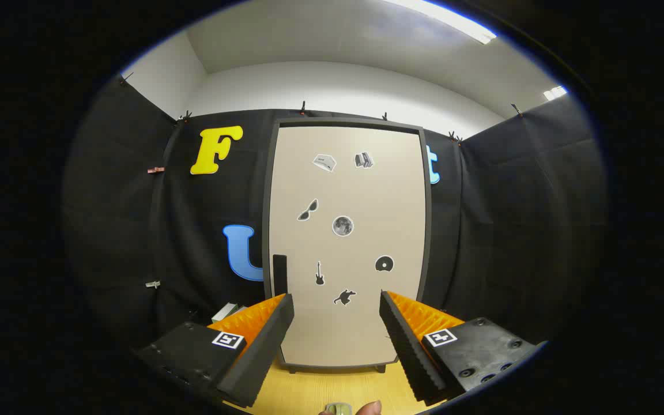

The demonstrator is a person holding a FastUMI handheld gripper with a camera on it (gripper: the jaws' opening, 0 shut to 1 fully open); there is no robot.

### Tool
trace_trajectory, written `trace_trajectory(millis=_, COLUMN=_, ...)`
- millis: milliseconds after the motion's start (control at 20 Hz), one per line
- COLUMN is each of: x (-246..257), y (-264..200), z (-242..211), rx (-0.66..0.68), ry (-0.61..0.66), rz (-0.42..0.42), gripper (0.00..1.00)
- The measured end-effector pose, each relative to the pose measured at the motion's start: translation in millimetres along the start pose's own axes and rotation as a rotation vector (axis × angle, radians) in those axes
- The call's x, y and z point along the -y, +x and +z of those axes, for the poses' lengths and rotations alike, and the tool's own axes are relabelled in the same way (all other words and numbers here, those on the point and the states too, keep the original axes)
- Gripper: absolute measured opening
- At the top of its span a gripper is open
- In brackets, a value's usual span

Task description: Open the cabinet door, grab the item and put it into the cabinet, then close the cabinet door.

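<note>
Ahead, we see the cabinet (pixel 346 242) standing upright on the pale wooden worktop (pixel 332 389), its door (pixel 361 196) shut. That door is a smooth, matte beige panel, tall and rectangular, set in a dark grey frame. Small black and grey stickers (pixel 343 225) dot its face. A slim black handle (pixel 279 274) runs vertically beside its left edge. Our gripper (pixel 336 311) is level and aimed at the lower door, its fingers spread wide apart with nothing between them. Each finger carries a ribbed black pad (pixel 407 346) backed by orange plastic. Just below the fingers, a fingertip (pixel 371 408) touches a small pale item (pixel 339 408) on the worktop; we cannot tell what it is.
</note>
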State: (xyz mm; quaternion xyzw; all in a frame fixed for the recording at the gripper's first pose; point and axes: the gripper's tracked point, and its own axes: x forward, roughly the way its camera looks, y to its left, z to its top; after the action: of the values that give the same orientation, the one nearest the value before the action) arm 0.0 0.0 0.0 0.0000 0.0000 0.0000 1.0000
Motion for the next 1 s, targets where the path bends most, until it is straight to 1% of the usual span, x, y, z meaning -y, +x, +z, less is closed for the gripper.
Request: trace_trajectory(millis=1000, x=-18, y=-3, z=-3, rx=-0.011, ry=0.0, rz=-0.006, gripper=0.97)
